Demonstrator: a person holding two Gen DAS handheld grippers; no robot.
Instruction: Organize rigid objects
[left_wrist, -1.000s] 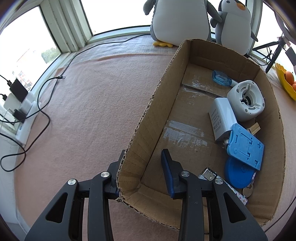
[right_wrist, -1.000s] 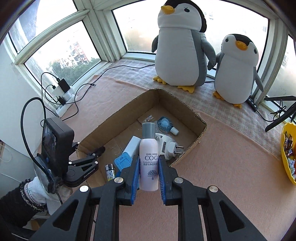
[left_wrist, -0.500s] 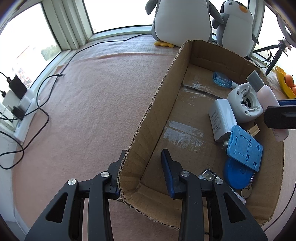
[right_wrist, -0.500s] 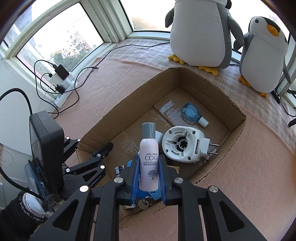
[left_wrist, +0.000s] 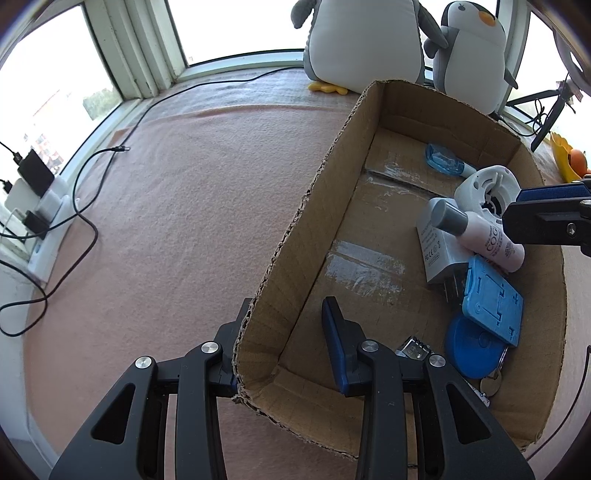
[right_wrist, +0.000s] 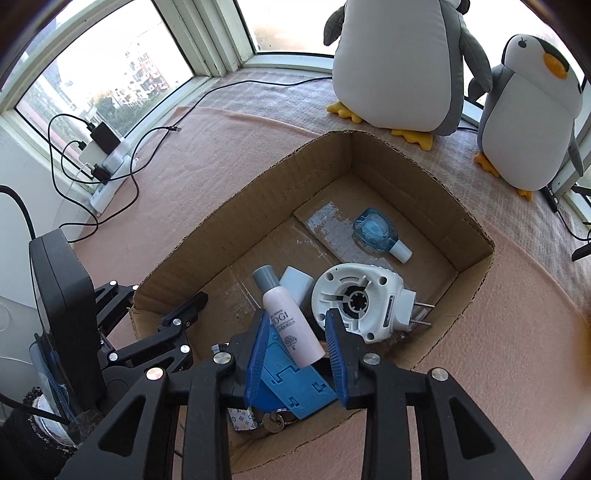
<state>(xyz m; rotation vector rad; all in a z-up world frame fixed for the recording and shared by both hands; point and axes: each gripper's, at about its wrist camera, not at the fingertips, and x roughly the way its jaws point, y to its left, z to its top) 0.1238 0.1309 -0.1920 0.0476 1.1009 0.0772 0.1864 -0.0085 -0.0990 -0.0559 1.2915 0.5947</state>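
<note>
Here, at the left edge of the pink-covered surface (right_wrist: 207, 155), a power strip (right_wrist: 107, 162) with chargers and trailing cables sits under the window. Next comes the left hand-held gripper (left_wrist: 284, 332), pinching the near-left corner wall of the cardboard box (left_wrist: 317, 192), one pad outside and one inside, steadying it.

Inside the box, toward its right wall, lies the sorted pile: a white adapter (left_wrist: 437, 243), a blue plastic plate (right_wrist: 291, 384), a round blue tag with keys (left_wrist: 472, 347), a white round plug-in device (right_wrist: 360, 299) and, nearer the far wall, a small blue refill bottle (right_wrist: 375, 230).

The pink bottle (right_wrist: 291, 317) with the grey cap now lies tilted on top of that pile, cap toward the box's left wall, its base resting on the blue plate. The right hand-held gripper (right_wrist: 295, 350) has just been opening: its jaws stand spread on either side of the bottle, and a gap shows at each pad, so the bottle looks released.

My worry is the perch. The bottle leans on uneven things, so it may roll or slide down among them once the right hand-held gripper lifts away, and a pad brushing its side on the way up could flick it against the plug-in device. If the left grip slackens, the light box could shift too.
</note>
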